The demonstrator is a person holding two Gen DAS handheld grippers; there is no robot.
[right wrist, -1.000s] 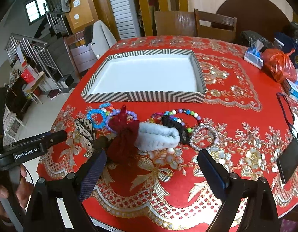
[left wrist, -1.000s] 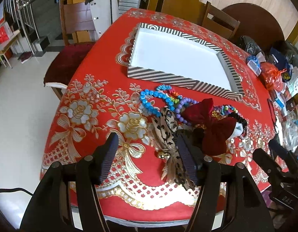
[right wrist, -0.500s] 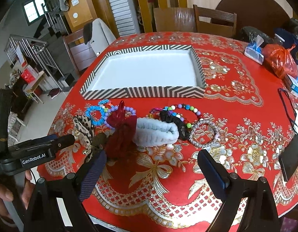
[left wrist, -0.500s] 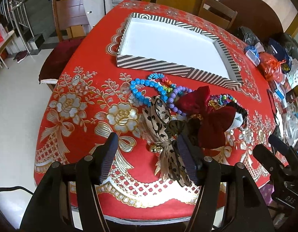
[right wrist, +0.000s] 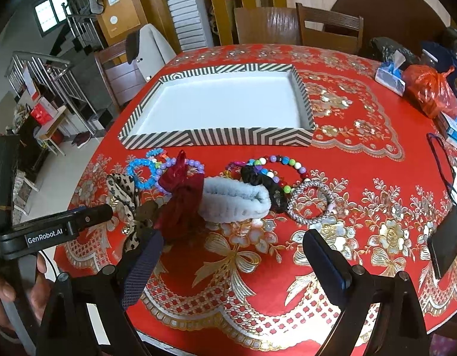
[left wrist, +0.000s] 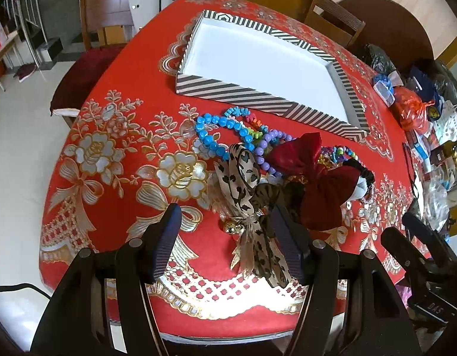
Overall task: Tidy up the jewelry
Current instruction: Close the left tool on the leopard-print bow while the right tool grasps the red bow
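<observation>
**Both grippers wide open, held low**

Left gripper (left wrist: 225,237) with jaws spread wide, nothing clasped between the ribbed pads (left wrist: 166,243), pointing forward and downward. Right gripper (right wrist: 237,255) likewise parted, fingers (right wrist: 326,261) well apart and gripping nothing. In the right wrist view, left gripper's body reaching in from the left edge, bare hand (right wrist: 9,293) wrapped round its handle. Both side by side, not touching.

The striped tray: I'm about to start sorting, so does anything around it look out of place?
The striped tray holds nothing, while the accessories lie heaped in front of it: the leopard bow and red bow overlap the bead bracelets. Nothing looks damaged.
</observation>
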